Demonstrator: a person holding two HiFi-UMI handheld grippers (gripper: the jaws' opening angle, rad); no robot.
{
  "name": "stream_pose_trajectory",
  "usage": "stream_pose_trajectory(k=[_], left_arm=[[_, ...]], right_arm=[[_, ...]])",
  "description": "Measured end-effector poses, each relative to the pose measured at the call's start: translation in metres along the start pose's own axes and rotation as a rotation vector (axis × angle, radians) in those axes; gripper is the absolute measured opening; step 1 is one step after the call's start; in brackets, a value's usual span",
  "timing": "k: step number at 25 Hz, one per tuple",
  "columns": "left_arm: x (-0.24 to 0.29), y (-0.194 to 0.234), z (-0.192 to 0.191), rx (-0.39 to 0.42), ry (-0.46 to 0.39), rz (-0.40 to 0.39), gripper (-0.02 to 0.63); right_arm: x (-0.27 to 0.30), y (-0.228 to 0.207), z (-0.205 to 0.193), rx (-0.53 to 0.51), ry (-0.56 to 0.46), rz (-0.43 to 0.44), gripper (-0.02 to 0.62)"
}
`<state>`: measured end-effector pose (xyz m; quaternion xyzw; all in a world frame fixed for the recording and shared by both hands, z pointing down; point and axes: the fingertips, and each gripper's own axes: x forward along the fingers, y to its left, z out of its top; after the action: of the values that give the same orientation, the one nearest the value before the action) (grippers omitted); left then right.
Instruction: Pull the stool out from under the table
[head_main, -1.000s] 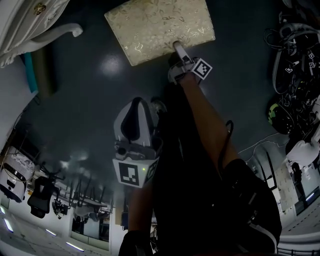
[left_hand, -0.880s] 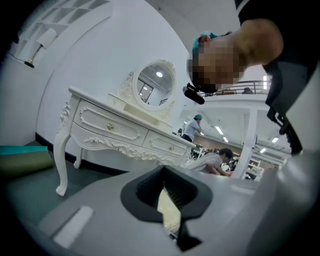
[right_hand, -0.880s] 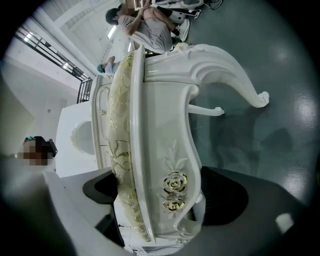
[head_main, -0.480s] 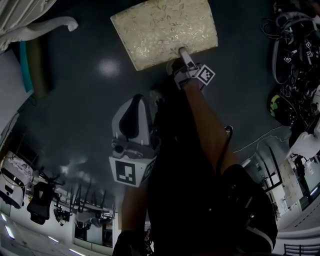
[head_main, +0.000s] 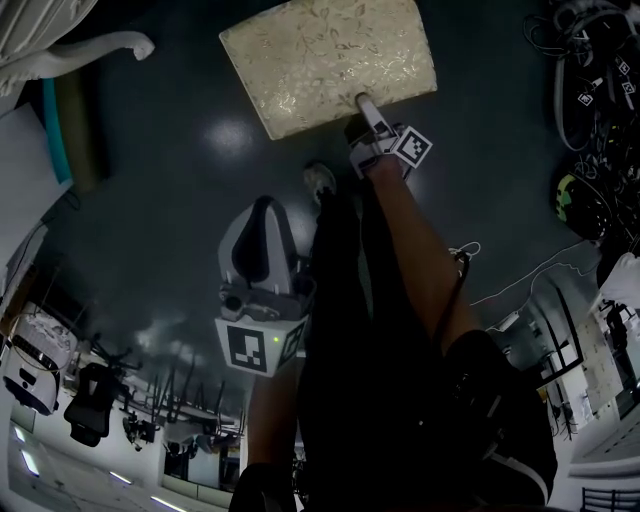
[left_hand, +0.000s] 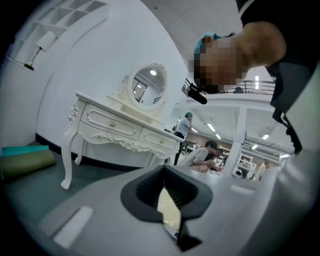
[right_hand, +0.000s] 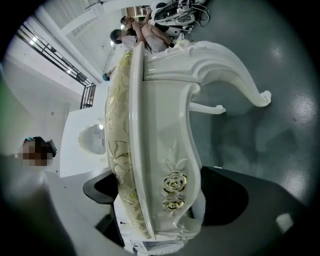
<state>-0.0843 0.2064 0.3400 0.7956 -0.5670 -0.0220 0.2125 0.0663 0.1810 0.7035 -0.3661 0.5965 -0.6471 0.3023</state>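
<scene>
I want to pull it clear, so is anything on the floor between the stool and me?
Only your own shoe, just short of the stool, near the edge that the right gripper clamps. Nothing else visible.

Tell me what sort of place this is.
Probably a big open hall with a staged bedroom corner, not a home: an ornate white dressing table with an oval mirror stands by a white wall, people sit under strip lights behind it, and cables and gear lie heaped on the dark floor.
</scene>
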Motion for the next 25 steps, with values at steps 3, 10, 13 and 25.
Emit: stream_pose_trajectory(k=[3, 10, 13, 25], left_arm=[[-0.003, -0.013, -0.01, -0.011, 0.011, 0.016, 0.009], [-0.006, -0.047, -0.02, -0.012, 0.0, 0.001, 0.009], [-0.003, -0.052, -0.017, -0.008, 0.001, 0.0, 0.009], [-0.003, -0.073, -0.019, 0.004, 0.002, -0.017, 0.009]], right_arm=[[-0.007, 0.0, -0.004, 0.011, 0.047, 0.002, 0.505], [-0.04, -0.004, 0.0, -0.002, 0.106, -0.002, 0.503], [-0.043, -0.002, 0.001, -0.005, 0.13, -0.007, 0.505], [-0.047, 0.001, -0.006, 0.027, 0.171, -0.004, 0.529]])
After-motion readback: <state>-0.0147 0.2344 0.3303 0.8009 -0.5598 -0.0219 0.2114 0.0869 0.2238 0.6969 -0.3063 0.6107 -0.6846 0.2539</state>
